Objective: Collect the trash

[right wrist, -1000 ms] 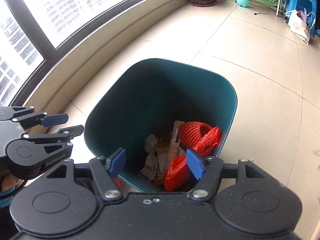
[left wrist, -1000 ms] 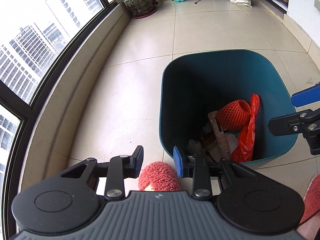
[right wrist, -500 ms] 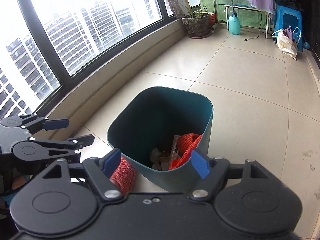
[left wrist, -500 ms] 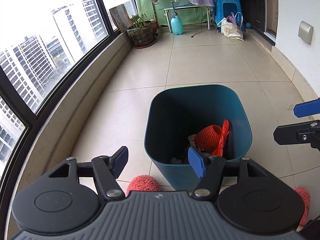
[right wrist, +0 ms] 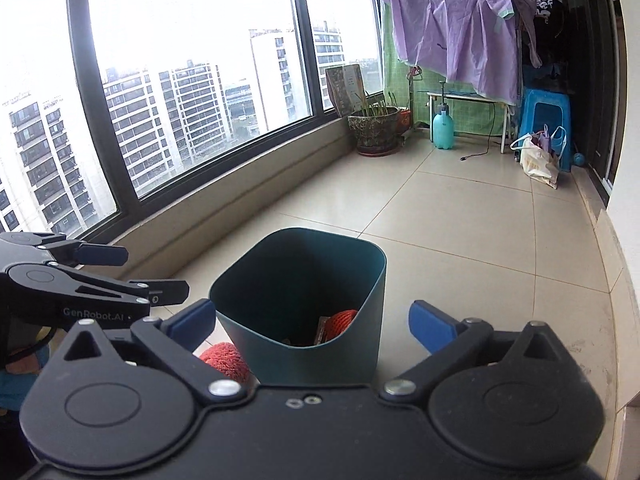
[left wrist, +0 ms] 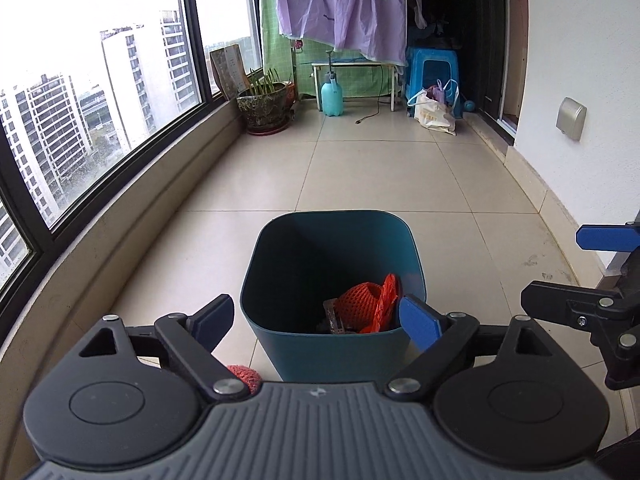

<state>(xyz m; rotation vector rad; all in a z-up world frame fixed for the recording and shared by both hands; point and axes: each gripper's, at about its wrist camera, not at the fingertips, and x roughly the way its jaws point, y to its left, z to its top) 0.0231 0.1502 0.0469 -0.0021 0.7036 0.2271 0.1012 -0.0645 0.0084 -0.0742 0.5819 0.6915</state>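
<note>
Long balcony with a pale tiled floor [left wrist: 360, 168]. Big dark-framed windows [right wrist: 180, 80] on one side, bright daylight, tall buildings outside. White wall [left wrist: 580, 60] on the other side. Far end: purple coat [left wrist: 344, 4] hanging up, plant pot [left wrist: 264, 108], blue stool [left wrist: 432, 72], small white bench [left wrist: 352, 66], blue spray bottle [left wrist: 332, 98].

High-rise home balcony: laundry [left wrist: 344, 4], potted plant [left wrist: 264, 104].

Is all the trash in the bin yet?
Looks mostly done: the teal bin holds red netting and scraps. Both the left claw and right claw are open and empty. No loose trash shows on the floor.
</note>
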